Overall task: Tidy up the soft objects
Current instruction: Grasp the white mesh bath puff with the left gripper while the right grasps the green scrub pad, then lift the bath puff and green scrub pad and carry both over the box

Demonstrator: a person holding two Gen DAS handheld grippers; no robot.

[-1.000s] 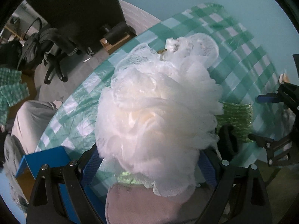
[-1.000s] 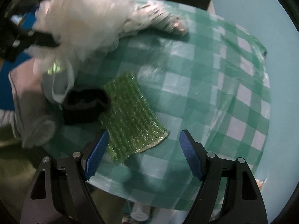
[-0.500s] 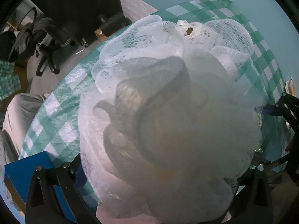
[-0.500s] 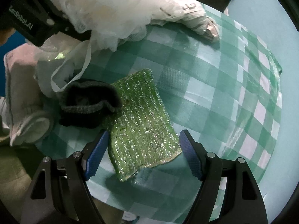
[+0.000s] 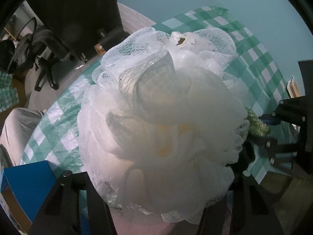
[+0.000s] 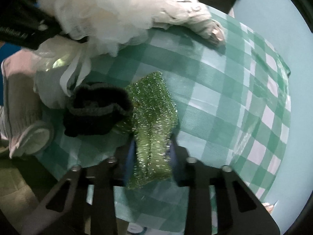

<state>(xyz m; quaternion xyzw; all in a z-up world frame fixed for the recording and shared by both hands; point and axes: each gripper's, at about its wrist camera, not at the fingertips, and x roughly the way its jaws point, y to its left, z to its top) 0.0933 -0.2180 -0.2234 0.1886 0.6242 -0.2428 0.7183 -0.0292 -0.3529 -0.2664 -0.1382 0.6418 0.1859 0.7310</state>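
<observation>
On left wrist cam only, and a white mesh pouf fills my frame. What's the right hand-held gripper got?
Observer: The right hand-held gripper is shut on the green glitter cloth, which is pinched into a fold between its jaws.
Operator: Anything against that cloth?
Observer: A black knit piece lies on the checked tablecloth and touches the cloth's left edge.
Operator: What's on the far side, behind the white mesh pouf?
Observer: A pale fabric piece lies near the table's far edge, right beside the pouf.
</observation>
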